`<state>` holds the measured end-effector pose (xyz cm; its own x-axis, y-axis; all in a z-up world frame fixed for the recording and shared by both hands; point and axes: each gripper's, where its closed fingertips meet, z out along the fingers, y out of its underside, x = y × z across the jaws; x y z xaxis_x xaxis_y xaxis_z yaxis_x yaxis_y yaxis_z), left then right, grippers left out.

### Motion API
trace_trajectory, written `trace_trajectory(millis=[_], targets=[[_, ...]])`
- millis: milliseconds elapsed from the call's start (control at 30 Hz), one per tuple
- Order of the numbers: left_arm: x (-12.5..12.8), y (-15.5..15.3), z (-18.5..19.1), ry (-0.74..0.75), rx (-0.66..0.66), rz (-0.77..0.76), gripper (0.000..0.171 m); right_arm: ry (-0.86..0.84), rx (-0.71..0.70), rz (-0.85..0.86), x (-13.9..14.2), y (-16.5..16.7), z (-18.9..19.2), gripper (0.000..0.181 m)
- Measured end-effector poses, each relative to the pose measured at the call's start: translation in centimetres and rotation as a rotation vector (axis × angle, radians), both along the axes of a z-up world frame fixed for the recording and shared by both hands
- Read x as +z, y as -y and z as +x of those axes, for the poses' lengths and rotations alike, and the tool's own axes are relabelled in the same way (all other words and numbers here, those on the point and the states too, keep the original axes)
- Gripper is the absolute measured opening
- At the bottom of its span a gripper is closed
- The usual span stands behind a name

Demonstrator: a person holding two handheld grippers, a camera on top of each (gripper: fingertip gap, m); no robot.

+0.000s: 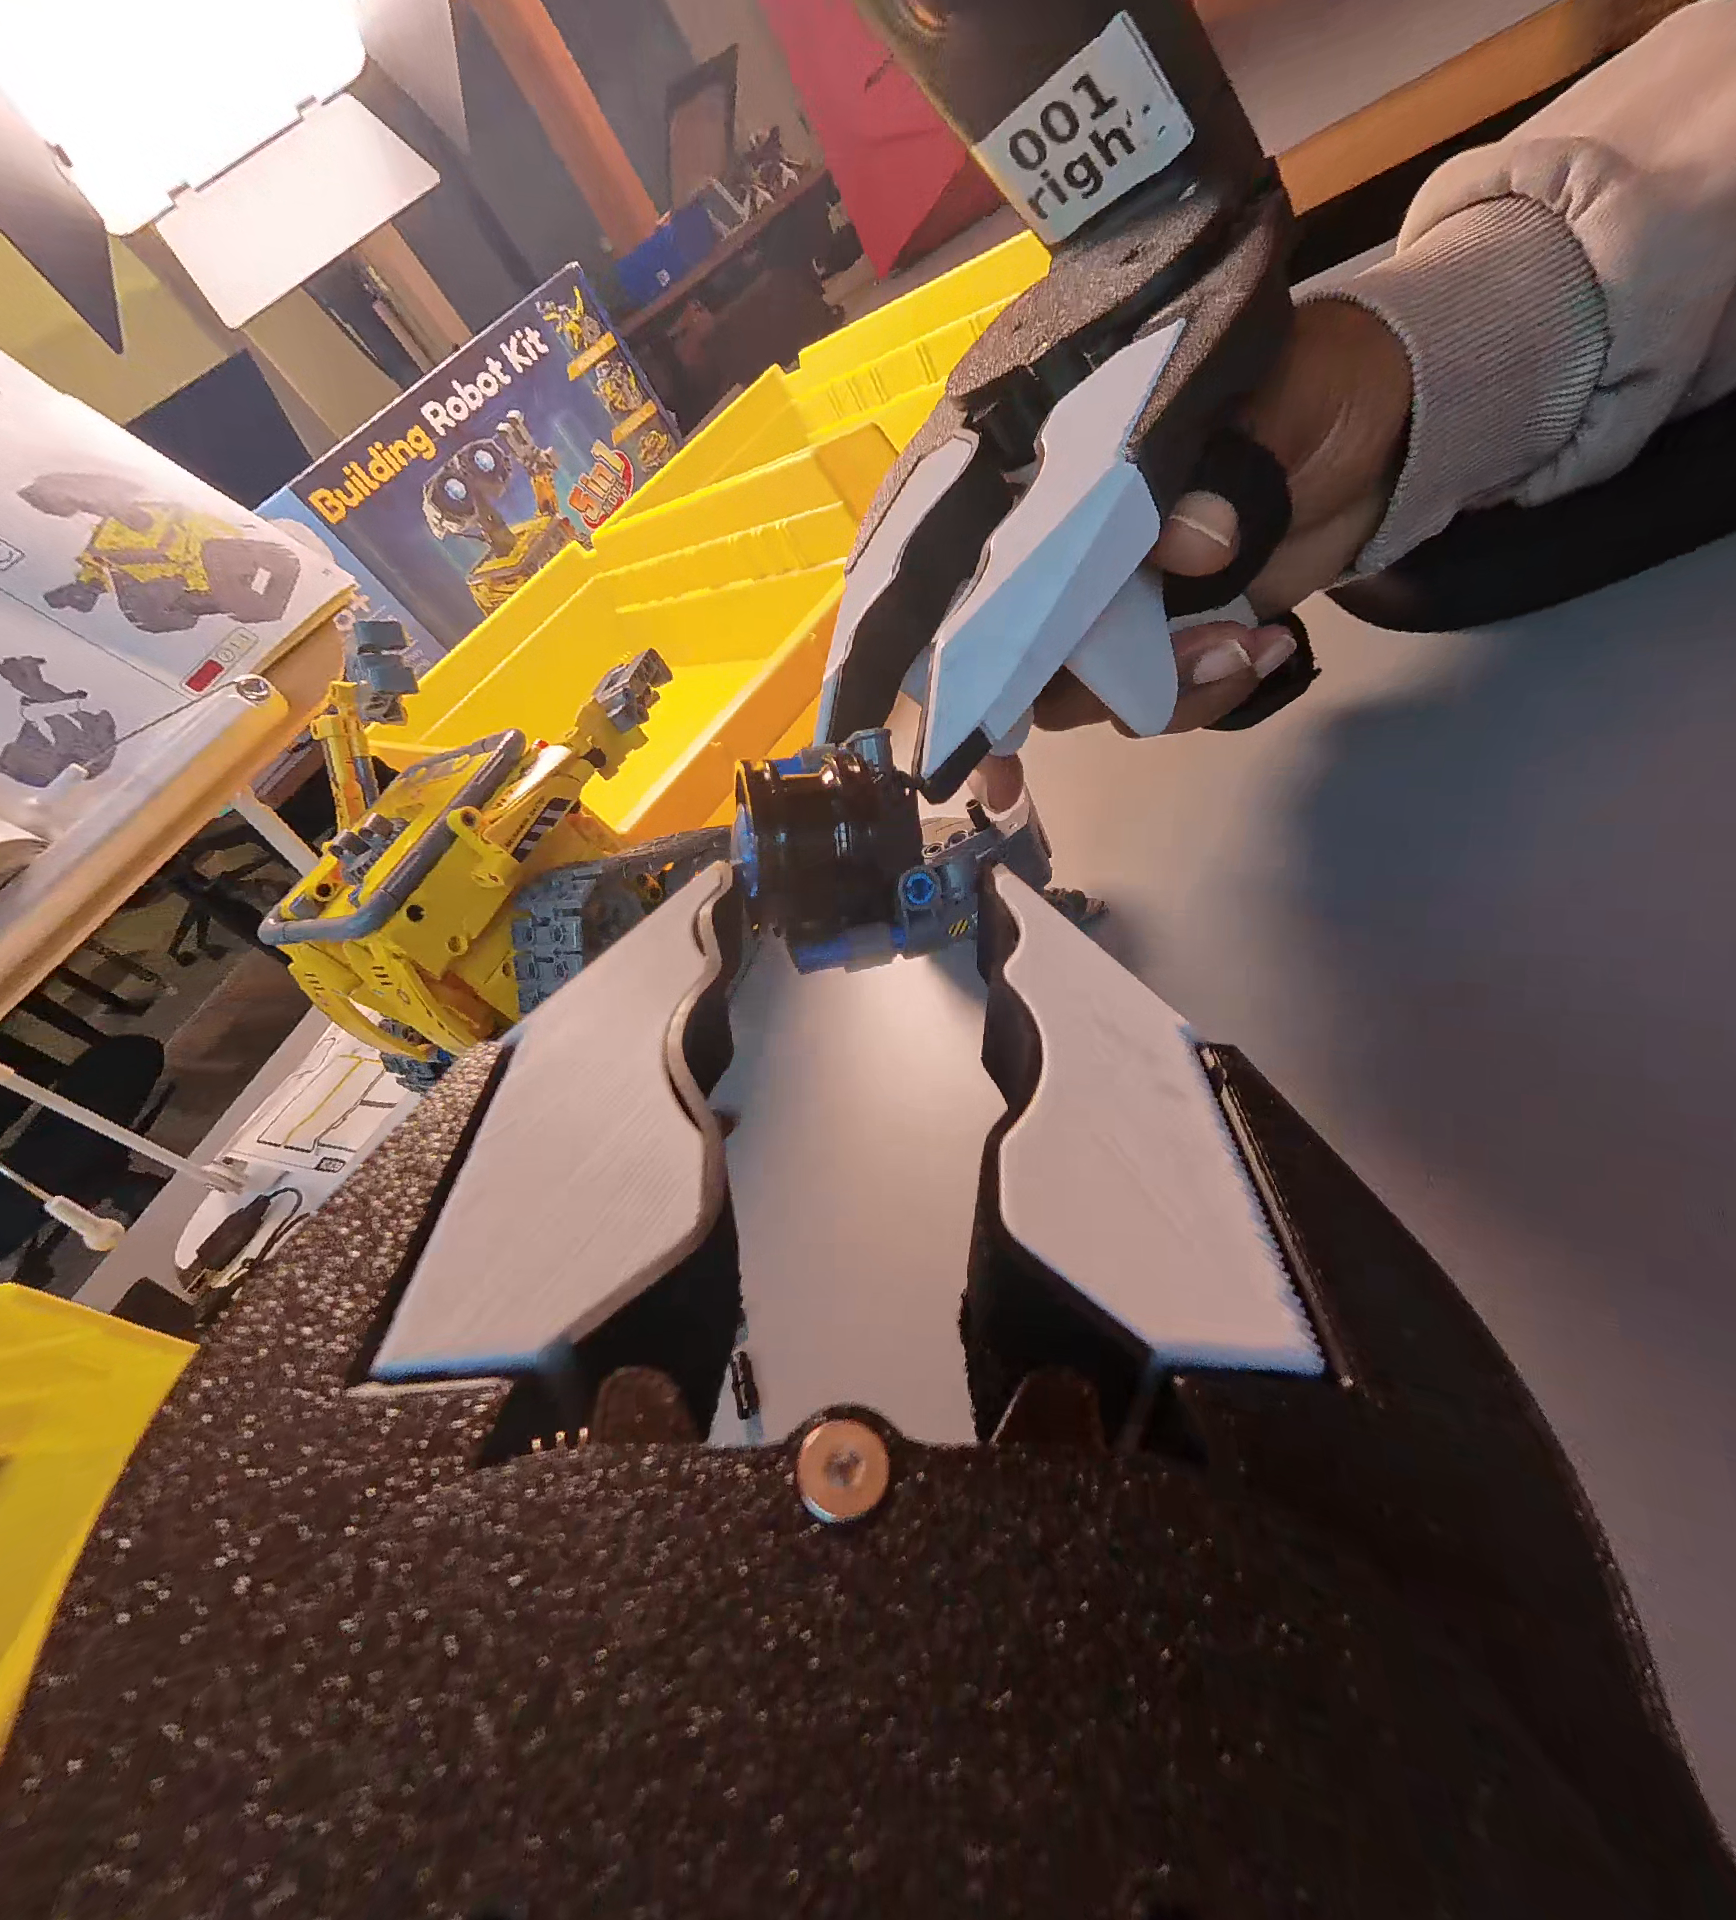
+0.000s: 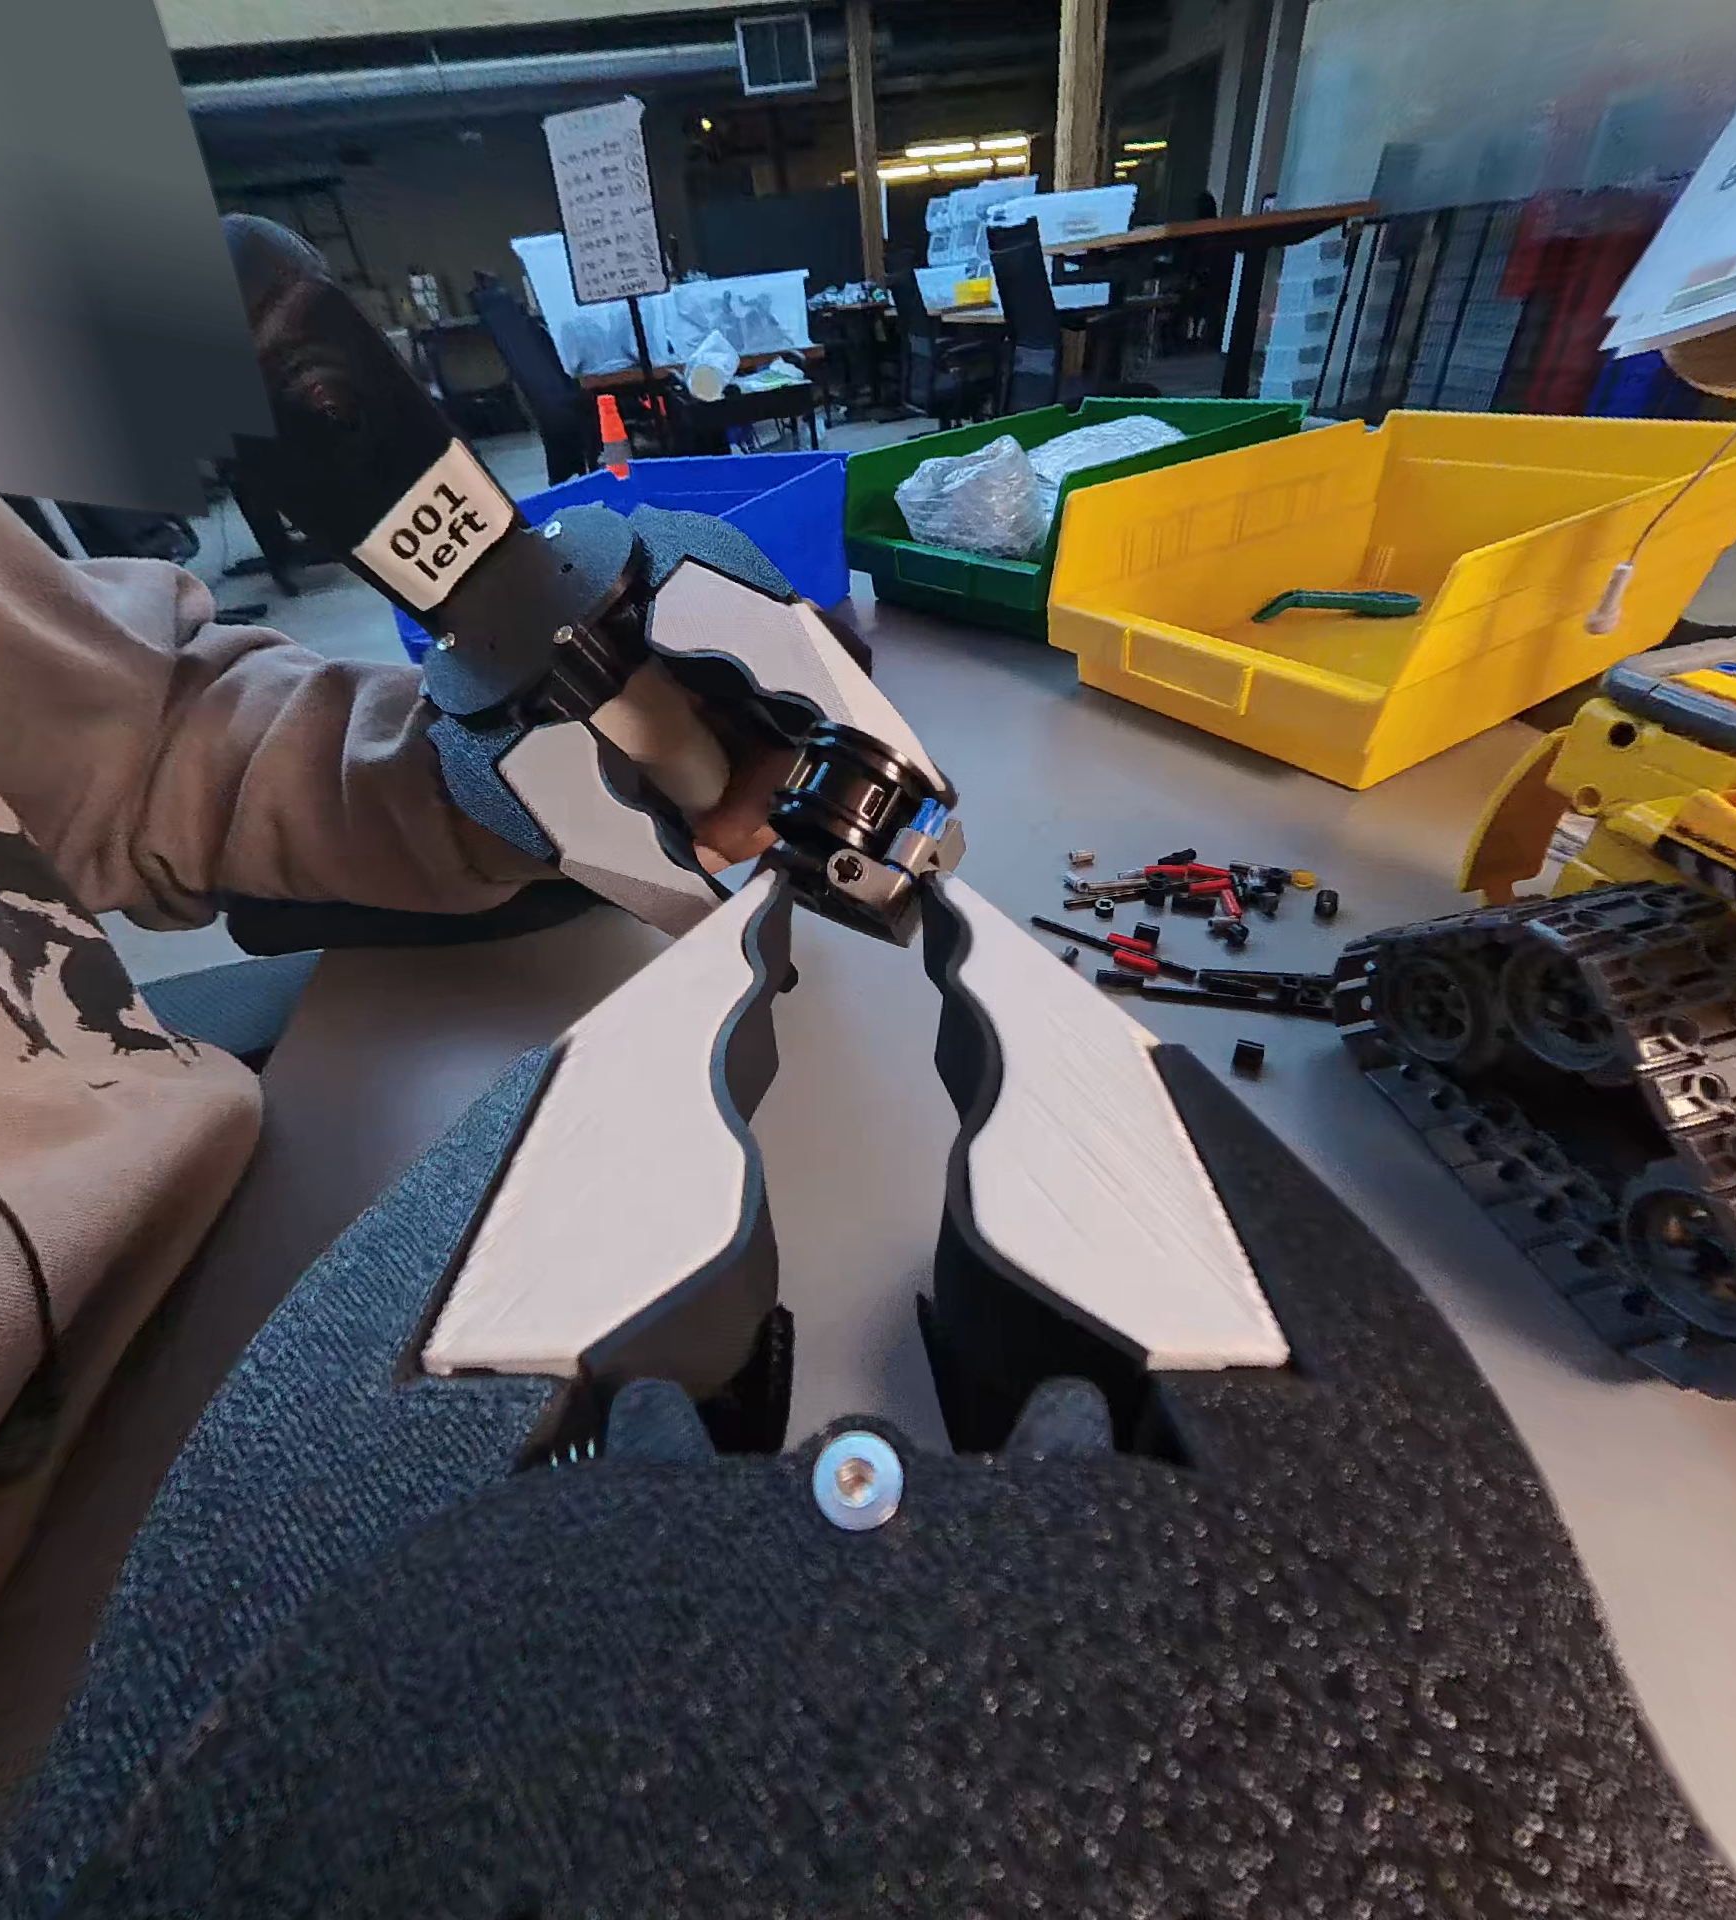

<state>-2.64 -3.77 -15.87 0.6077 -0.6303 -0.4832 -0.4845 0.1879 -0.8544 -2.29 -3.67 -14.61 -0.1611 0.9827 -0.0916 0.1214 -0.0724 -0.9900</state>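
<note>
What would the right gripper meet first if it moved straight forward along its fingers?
The black wheel assembly, already between the right gripper fingertips. Just behind it is the left gripper, holding the same piece.

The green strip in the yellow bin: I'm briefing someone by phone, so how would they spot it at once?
In the right wrist view, find the yellow bin at the table's far side, right of the green bin. The green strip lies flat on its floor, bent at one end. It is the only thing seen in that bin; the green bin holds wrapped bundles instead.
</note>
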Motion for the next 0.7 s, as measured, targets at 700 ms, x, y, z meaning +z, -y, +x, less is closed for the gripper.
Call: trace_trajectory(millis=[700], targets=[[0.6, 3.2, 1.7, 0.544, -0.396, -0.653, 0.039, -0.049, 0.143, 0.299, 0.0, 2.7, 1.1, 0.017]])
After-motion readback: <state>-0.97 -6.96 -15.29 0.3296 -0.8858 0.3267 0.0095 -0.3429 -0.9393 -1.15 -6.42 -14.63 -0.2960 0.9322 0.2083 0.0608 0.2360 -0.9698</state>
